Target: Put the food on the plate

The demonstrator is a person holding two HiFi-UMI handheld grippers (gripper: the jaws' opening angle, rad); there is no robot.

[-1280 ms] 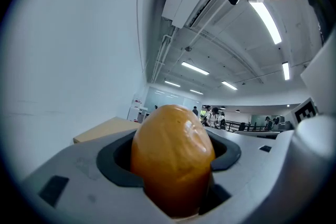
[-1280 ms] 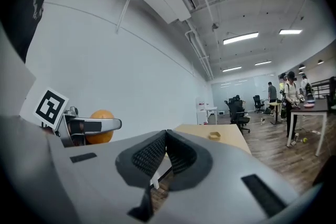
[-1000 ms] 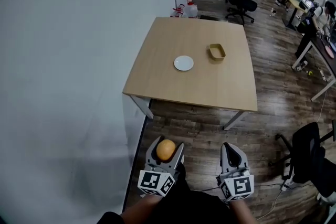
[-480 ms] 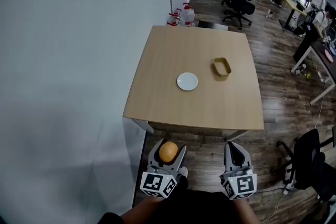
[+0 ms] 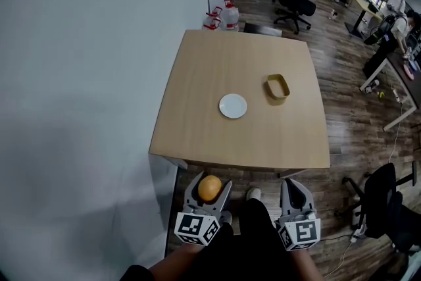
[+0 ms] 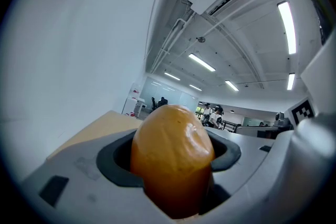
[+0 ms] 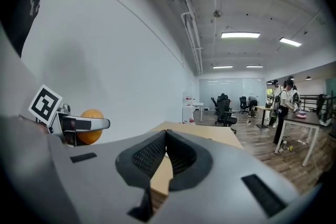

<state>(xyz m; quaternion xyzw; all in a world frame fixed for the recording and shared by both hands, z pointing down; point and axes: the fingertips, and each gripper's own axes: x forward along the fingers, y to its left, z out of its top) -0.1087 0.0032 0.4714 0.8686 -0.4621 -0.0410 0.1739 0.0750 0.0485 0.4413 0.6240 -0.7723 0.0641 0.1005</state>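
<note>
A round orange food item sits clamped in my left gripper, held low in front of the table's near edge; in the left gripper view the orange item fills the space between the jaws. My right gripper is beside it, shut with nothing between its jaws, which meet in the right gripper view. A small white plate lies near the middle of the wooden table. The orange item also shows at the left of the right gripper view.
A yellow rectangular container stands on the table right of the plate. A white wall runs along the left. Office chairs, desks and people are at the right and back. Water jugs stand beyond the table's far edge.
The table has come closer and now lies just ahead of both grippers. The left gripper still holds the orange item; a foot now shows between the grippers.
</note>
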